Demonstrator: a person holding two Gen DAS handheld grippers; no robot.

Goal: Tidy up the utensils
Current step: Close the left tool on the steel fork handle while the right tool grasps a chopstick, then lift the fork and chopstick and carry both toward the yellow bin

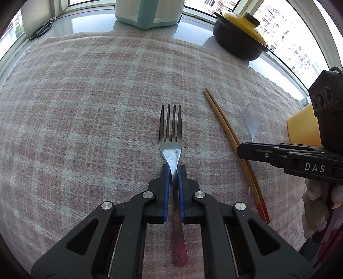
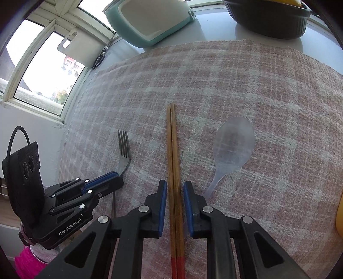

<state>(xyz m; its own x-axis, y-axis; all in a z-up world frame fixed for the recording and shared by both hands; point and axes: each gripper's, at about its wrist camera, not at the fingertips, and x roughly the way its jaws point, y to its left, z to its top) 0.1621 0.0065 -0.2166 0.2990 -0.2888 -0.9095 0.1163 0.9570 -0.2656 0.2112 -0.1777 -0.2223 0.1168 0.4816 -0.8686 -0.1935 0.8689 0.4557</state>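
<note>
A metal fork point(image 1: 170, 133) with a reddish handle lies on the checked cloth point(image 1: 85, 107), tines pointing away. My left gripper point(image 1: 173, 169) is shut on the fork's neck; it also shows in the right wrist view point(image 2: 115, 176). A pair of wooden chopsticks point(image 2: 174, 150) with red ends lies to the right of the fork. My right gripper point(image 2: 174, 185) is open, one finger on each side of the chopsticks with small gaps. A translucent plastic spoon point(image 2: 232, 146) lies right of the chopsticks.
A teal and white container point(image 1: 148, 12) and a dark pot with a yellow lid point(image 1: 240, 34) stand at the back on the sill. Scissors point(image 1: 42, 29) lie at the back left. A yellow block point(image 1: 302, 126) sits at the right edge.
</note>
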